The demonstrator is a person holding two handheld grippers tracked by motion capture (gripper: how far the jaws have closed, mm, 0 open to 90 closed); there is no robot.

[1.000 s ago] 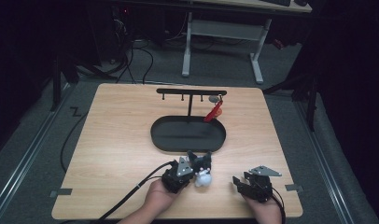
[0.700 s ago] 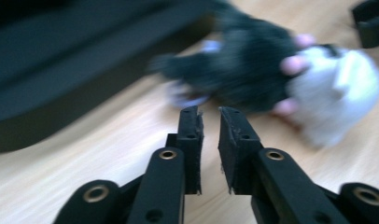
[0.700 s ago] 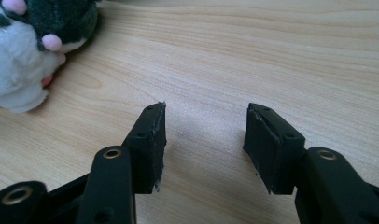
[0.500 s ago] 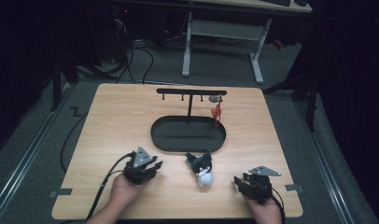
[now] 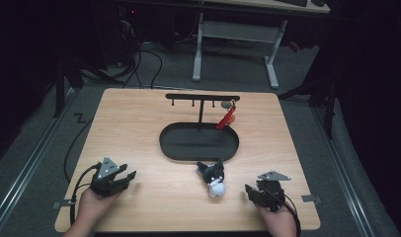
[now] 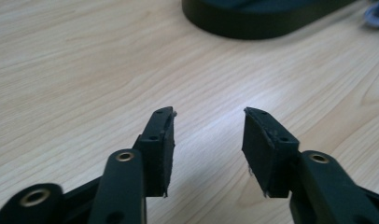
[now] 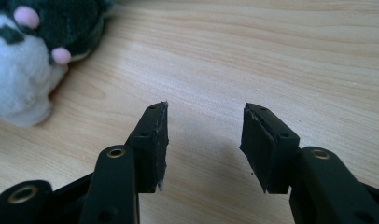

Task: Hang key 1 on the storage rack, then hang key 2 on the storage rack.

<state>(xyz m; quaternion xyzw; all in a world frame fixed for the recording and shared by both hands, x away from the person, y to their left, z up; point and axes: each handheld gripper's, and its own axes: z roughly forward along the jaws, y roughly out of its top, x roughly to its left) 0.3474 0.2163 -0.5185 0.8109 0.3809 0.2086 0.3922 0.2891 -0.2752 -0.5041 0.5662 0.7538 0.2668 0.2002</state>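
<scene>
My left gripper [image 5: 125, 178] sits at the counter's [image 5: 139, 128] near-left corner, its jaws just opening with nothing between them. My right gripper [image 5: 251, 193] hangs parted and empty too. The plush toy [image 5: 214, 178] lies just before the black tray [image 5: 198, 143]. I'd approach low and pinch its body squarely.

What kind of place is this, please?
Probably a lab or workshop set up for recording: a wooden table under a fixed camera, cables on the grey floor, and a desk frame in the dark behind.
</scene>
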